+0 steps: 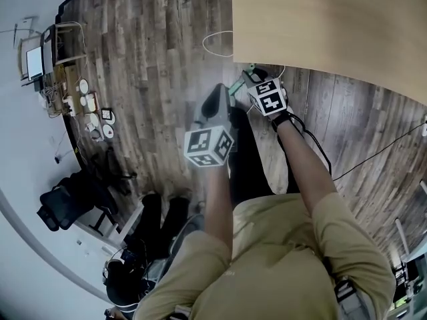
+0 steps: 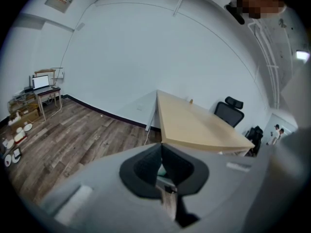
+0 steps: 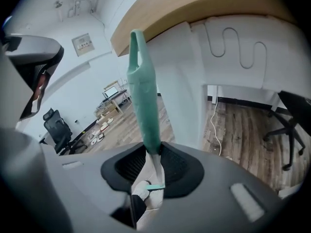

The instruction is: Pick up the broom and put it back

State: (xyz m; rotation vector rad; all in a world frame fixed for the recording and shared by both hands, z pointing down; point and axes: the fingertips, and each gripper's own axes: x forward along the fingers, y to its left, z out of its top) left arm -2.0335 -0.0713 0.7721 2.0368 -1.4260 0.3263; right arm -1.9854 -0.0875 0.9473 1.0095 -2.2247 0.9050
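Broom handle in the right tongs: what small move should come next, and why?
Probably keep the right tongs shut and ease the broom down beside the table: the pads clamp its green handle, which stands upright close by.

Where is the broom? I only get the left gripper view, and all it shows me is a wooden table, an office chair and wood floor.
Observer: It is in the right gripper. That gripper's view shows the broom clamped between the jaws by its green handle.
Operator: Which way is it pointing?
Observer: The handle stands up out of the gripper. In the head view its top end lies right at the edge of the table.
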